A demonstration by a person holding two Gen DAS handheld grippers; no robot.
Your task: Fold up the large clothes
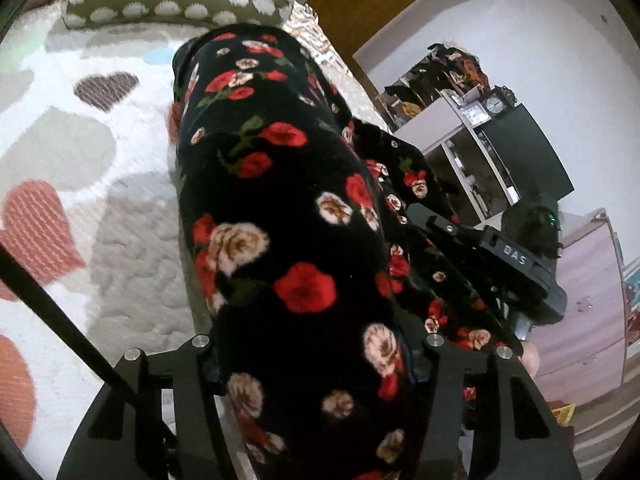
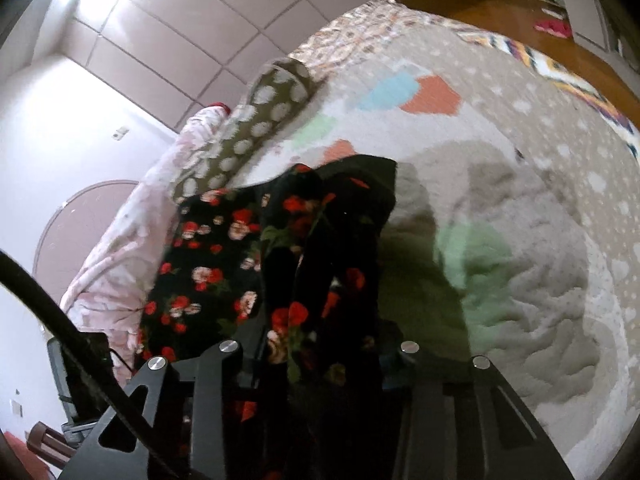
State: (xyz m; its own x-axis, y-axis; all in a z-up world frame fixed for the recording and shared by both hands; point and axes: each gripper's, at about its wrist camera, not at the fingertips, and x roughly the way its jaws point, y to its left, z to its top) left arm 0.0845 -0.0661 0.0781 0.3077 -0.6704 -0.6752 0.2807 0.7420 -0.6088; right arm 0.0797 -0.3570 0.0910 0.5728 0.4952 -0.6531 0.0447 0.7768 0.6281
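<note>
Gripping a black garment (image 1: 288,240) printed with red and cream roses, the left gripper (image 1: 316,360) pinches a thick fold at lower centre of its frame; cloth bulges between the fingers. Right gripper (image 1: 516,264) shows at right centre of the left view, its body lettered "DAS". Right view: right gripper (image 2: 316,364) jaws pinch a bunched strip of the same garment at lower centre. Garment hangs lifted above a bed (image 2: 520,208) with heart-patterned cover. Spotted pillow (image 1: 176,0) upper left. Shelf (image 1: 460,120) with clocks, faces unreadable, at right.
</note>
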